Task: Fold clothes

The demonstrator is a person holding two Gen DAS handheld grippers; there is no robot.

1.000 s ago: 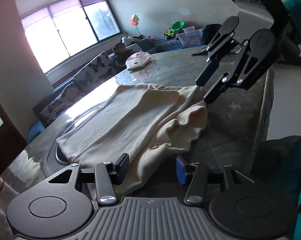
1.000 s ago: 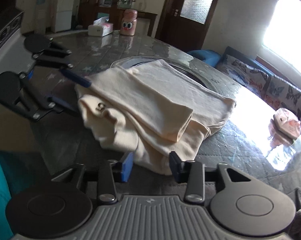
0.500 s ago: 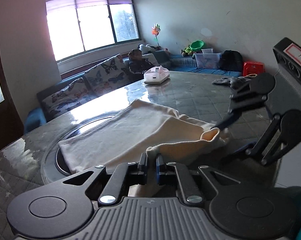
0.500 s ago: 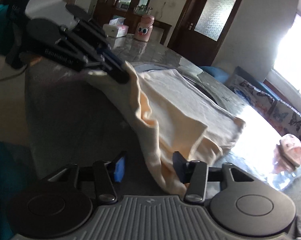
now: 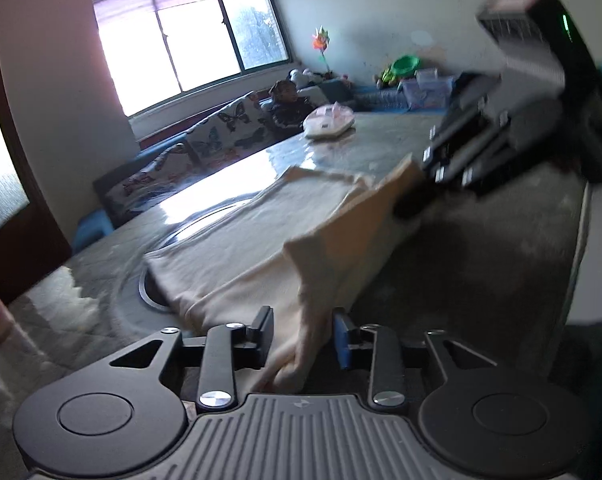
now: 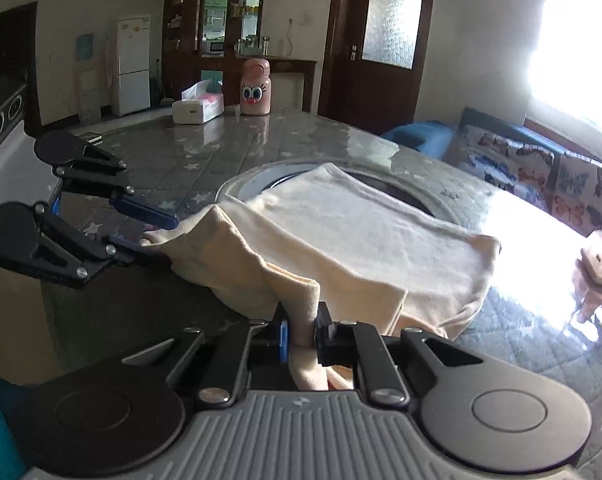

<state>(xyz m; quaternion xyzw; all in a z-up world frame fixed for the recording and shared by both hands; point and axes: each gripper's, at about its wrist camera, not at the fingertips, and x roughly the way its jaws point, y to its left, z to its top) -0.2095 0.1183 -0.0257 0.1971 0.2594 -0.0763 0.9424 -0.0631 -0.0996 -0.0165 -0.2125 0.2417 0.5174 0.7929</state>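
The grey table (image 6: 229, 152) carries my cream garment (image 6: 361, 232), mostly flat with its near edge lifted. My right gripper (image 6: 301, 330) is clenched on a bunched fold. My left gripper (image 5: 301, 336) has its fingers spread with cloth hanging loosely between them, so that corner may well slide out and spoil the fold. The tissue box (image 6: 198, 106) and pink bottle (image 6: 255, 87) stand well apart. I can read no writing anywhere.
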